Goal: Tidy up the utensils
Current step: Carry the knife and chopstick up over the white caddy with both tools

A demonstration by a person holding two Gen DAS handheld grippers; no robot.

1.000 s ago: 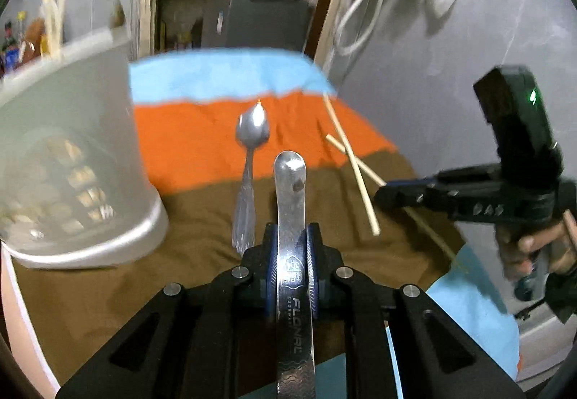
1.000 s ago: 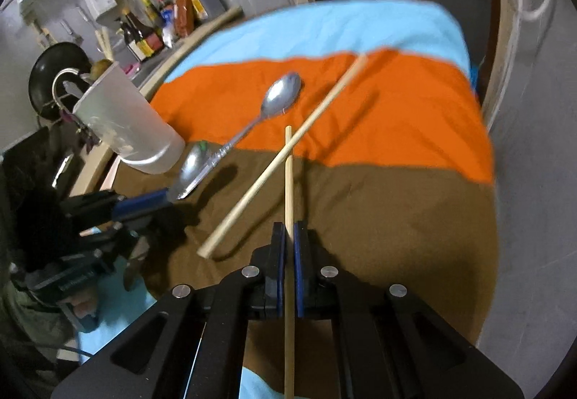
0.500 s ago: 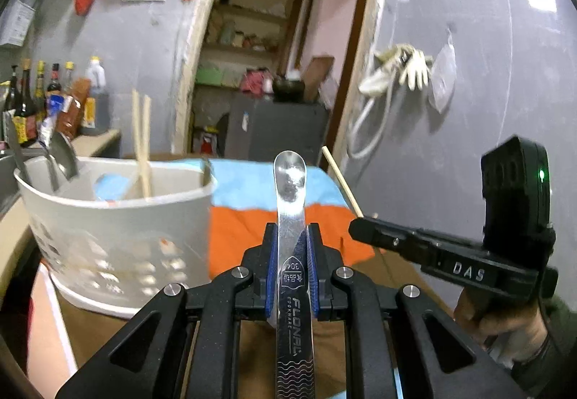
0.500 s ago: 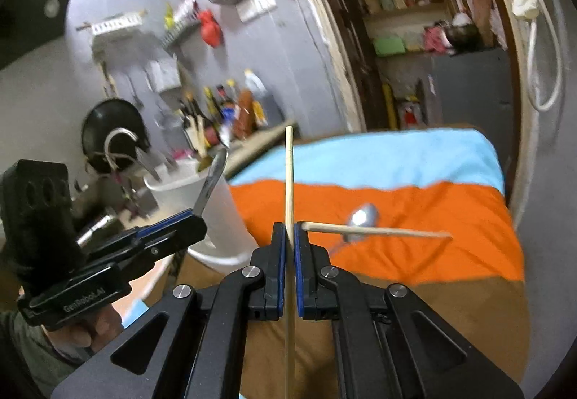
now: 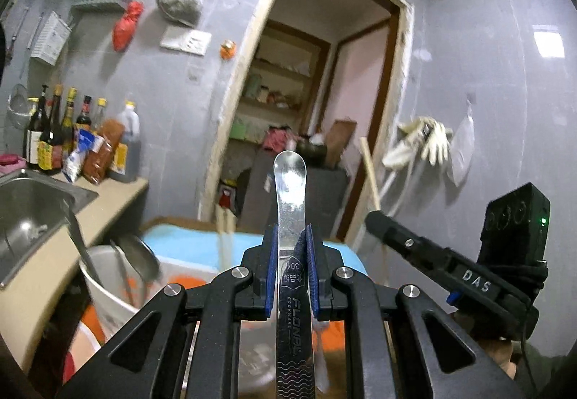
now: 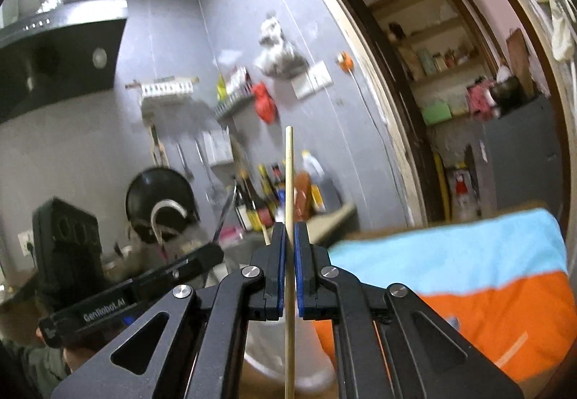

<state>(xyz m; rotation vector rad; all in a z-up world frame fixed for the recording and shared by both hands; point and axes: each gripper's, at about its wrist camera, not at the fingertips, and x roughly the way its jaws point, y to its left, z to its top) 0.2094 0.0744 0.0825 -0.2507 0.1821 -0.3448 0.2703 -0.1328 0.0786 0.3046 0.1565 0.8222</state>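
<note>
My left gripper (image 5: 291, 240) is shut on a flat steel spoon (image 5: 290, 182) that sticks straight out ahead, level. My right gripper (image 6: 289, 236) is shut on a thin wooden chopstick (image 6: 289, 175), also held level. Each gripper appears in the other's view: the right gripper (image 5: 375, 218) with its chopstick (image 5: 369, 168) at the right, the left gripper (image 6: 212, 254) with the spoon (image 6: 225, 215) at the left. The white utensil holder (image 5: 108, 294) stands low and left of the left gripper, with steel ladles and a pair of chopsticks (image 5: 225, 240) in it. It also shows beneath the right gripper (image 6: 310, 366).
A blue, orange and brown striped cloth (image 6: 468, 265) covers the table. At the left are a steel sink (image 5: 29, 204) and a row of bottles (image 5: 54, 135) on the counter. A dark pan (image 6: 158, 193) hangs on the wall. An open doorway lies straight ahead.
Both grippers rose and tipped up from facing the table to level, still gripping the spoon and the chopstick. The holder is nearer and lower; the utensils on the cloth have left view.
</note>
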